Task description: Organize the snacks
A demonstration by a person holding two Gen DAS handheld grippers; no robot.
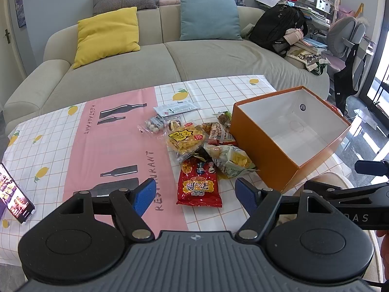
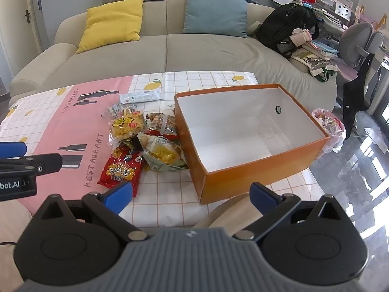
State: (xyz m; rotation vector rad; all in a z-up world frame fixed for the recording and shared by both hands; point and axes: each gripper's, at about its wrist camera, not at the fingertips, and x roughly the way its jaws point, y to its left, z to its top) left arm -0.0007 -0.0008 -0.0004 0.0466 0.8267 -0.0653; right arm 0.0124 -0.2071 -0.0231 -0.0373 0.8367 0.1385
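Note:
A pile of snack packets lies on the table left of an empty orange box. Nearest is a red packet, then a pale packet of yellow snacks, a clear yellow-snack packet and a white sachet at the back. My left gripper is open and empty, just short of the red packet. My right gripper is open and empty, near the box's front corner.
A phone stands at the table's left edge. The tablecloth is pink and white checked. A sofa with cushions and a black backpack is behind. A bin bag sits on the floor at right.

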